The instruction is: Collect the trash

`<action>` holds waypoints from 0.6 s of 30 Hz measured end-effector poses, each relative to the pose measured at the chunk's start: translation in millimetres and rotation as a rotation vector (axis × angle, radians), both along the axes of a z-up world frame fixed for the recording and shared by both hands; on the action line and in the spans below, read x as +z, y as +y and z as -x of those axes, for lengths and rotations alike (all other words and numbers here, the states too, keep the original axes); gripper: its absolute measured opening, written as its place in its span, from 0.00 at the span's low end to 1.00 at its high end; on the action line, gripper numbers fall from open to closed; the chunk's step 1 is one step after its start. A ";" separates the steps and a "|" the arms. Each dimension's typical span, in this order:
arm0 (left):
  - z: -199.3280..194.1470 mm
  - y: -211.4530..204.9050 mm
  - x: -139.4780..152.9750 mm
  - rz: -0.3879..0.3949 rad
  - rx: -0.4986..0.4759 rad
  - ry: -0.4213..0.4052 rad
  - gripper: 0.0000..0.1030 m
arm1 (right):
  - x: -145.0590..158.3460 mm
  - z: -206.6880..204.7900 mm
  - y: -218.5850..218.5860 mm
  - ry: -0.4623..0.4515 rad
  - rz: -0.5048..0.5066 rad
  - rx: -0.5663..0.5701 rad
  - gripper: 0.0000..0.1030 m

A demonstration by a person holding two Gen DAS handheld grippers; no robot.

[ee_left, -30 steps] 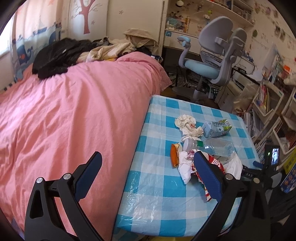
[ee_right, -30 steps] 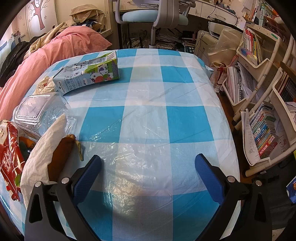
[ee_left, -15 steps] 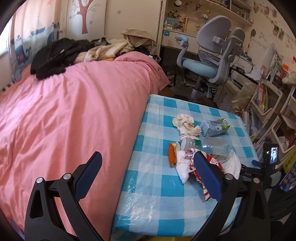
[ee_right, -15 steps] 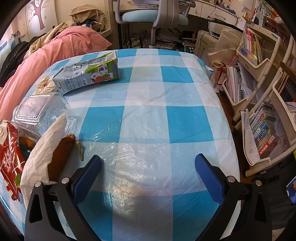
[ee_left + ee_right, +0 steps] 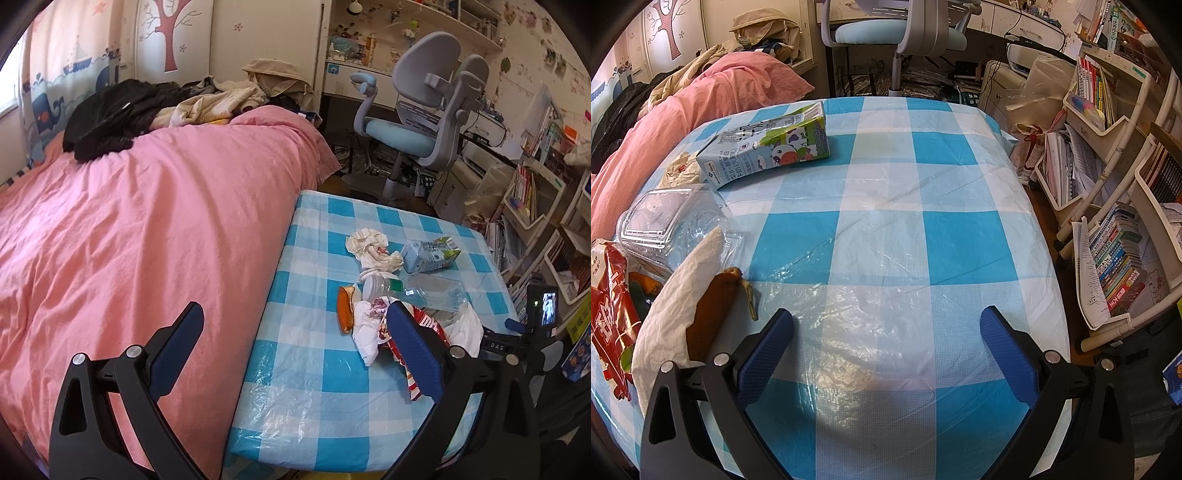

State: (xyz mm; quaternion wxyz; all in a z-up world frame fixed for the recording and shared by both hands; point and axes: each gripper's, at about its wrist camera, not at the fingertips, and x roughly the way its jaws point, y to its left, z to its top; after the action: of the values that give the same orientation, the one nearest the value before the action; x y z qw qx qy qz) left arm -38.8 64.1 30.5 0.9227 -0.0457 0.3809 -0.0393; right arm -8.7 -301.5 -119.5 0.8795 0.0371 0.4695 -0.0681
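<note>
While both my tongs hang wide open and empty over the table (image 5: 960, 192), I judge the collecting not yet begun — the trash sits in one heap, ahead and right of my left tongs (image 5: 291, 332) and off to the left of my right tongs (image 5: 886, 343). Next I should swing the right tongs left to the carton (image 5: 768, 146) or napkin (image 5: 676, 306) and close. The clear box (image 5: 668, 225) looks empty — I see no bin.

Trash pile (image 5: 391, 295) on table (image 5: 314, 387), bed (image 5: 147, 221) left, chair (image 5: 424, 122) behind.
</note>
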 end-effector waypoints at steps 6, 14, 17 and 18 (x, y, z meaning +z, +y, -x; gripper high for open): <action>1.6 -3.2 0.6 -0.019 -0.004 -0.005 0.93 | 0.0 -0.5 -0.1 0.000 0.000 0.000 0.94; 4.0 -14.8 1.2 -0.051 -0.019 -0.017 0.93 | -0.1 0.6 0.1 0.000 0.000 0.000 0.94; 6.7 -23.0 1.2 -0.079 -0.036 -0.029 0.93 | -0.1 0.6 0.0 0.000 0.000 0.000 0.94; 8.2 -25.9 1.1 -0.091 -0.043 -0.035 0.93 | -0.1 0.3 -0.1 0.000 0.000 0.000 0.94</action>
State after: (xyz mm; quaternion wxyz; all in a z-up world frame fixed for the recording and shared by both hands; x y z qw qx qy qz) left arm -47.0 38.2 31.6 0.9292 0.0051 0.3671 -0.0426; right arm -9.0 -301.5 -119.5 0.8795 0.0371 0.4696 -0.0681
